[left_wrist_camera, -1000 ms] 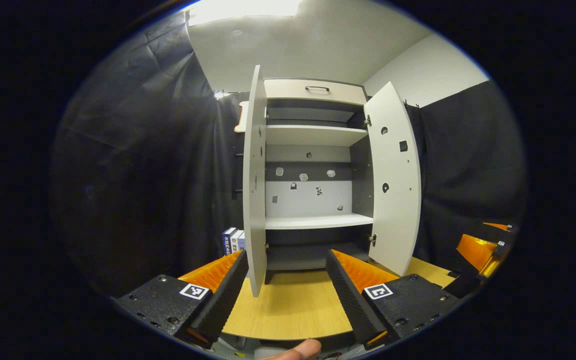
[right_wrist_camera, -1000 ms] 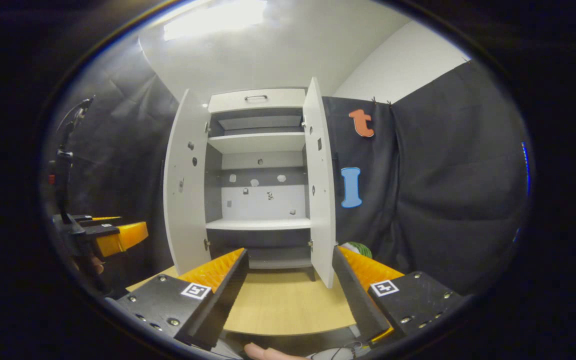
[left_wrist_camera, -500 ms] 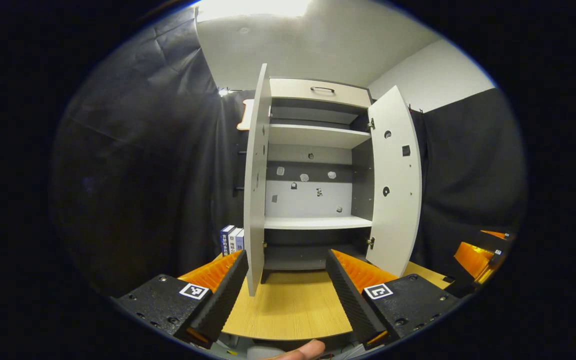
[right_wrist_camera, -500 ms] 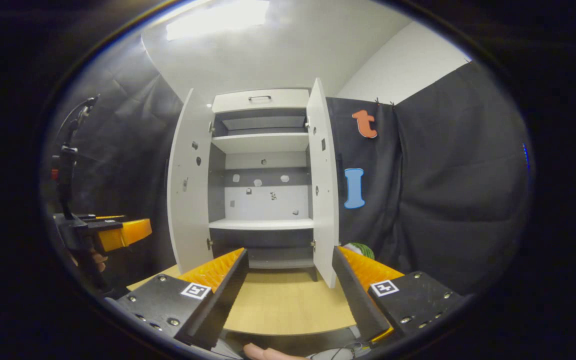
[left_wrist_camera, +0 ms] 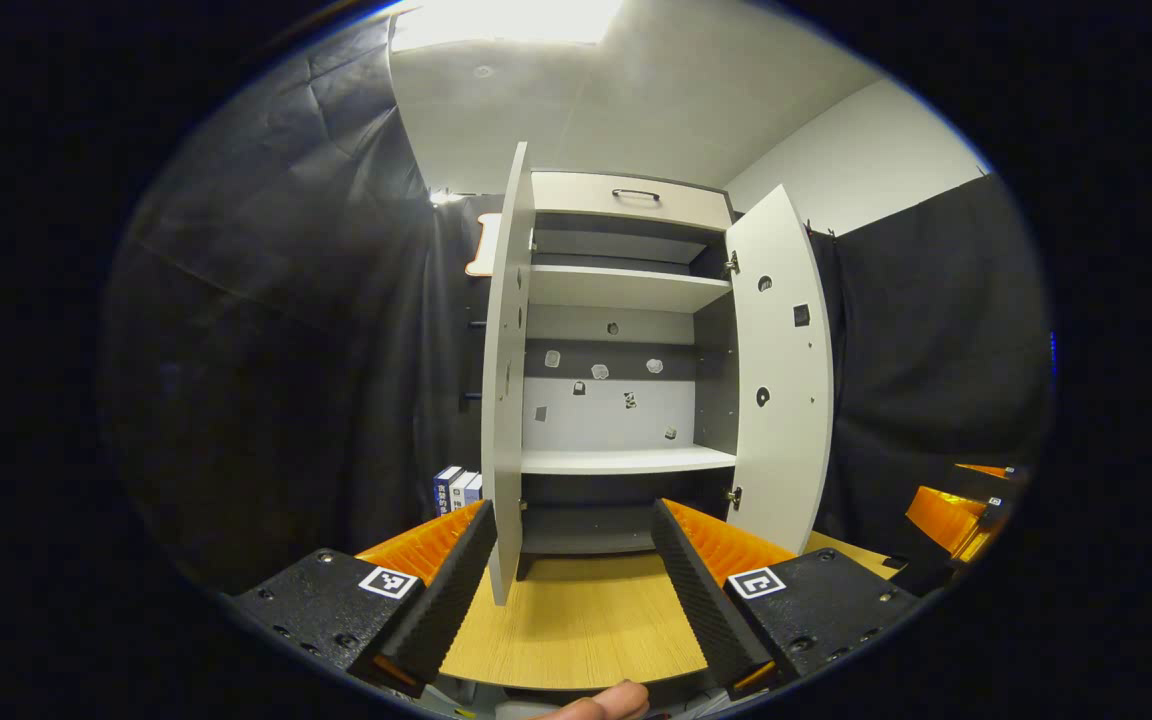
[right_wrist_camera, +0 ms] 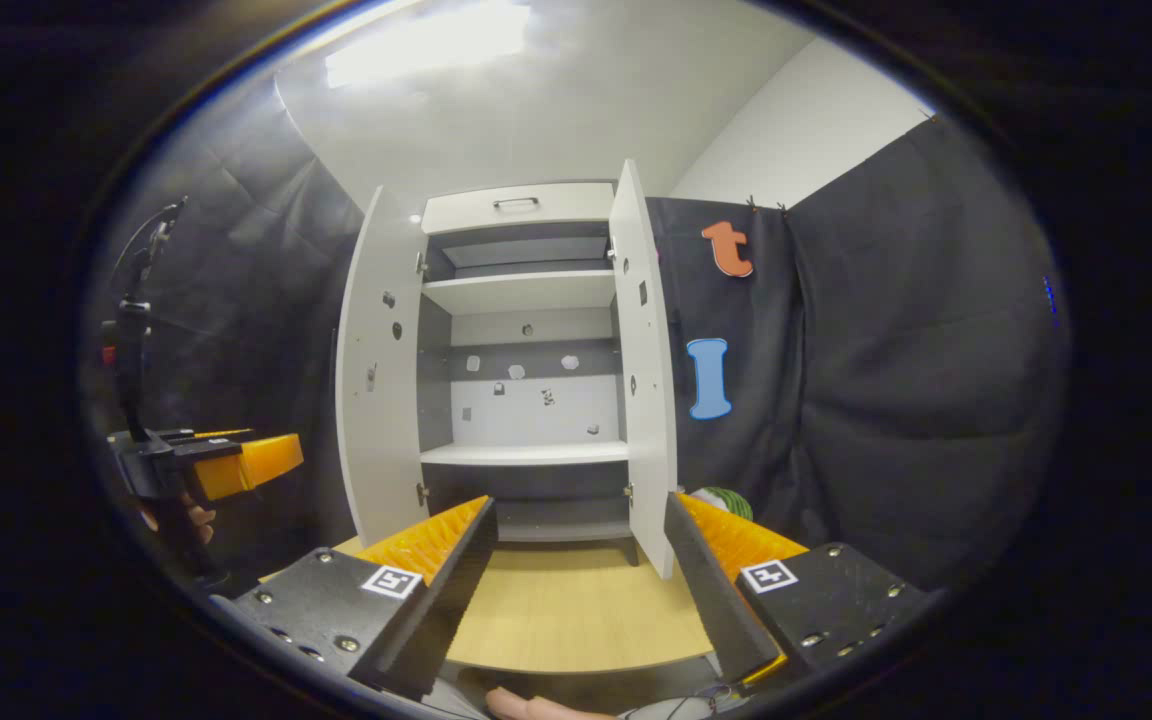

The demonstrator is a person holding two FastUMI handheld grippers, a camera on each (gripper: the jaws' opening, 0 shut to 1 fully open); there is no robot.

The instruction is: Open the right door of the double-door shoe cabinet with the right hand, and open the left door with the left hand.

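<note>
The white shoe cabinet stands on a wooden table with both doors swung out. In the left gripper view the left door is edge-on and the right door angles outward. In the right gripper view the left door and right door frame bare shelves. My left gripper is open, a short way in front of the cabinet, touching nothing. My right gripper is open too, with nothing between its fingers. The left gripper also appears at the left of the right gripper view, and the right gripper at the right of the left one.
The wooden tabletop lies under both grippers. Several books stand left of the cabinet. A green and white object sits right of the cabinet base. A drawer with a dark handle tops the cabinet. A fingertip shows at the bottom.
Both grippers have shifted slightly, with the cabinet sitting a little lower in the left gripper view. The doors stay open and both grippers stay open.
</note>
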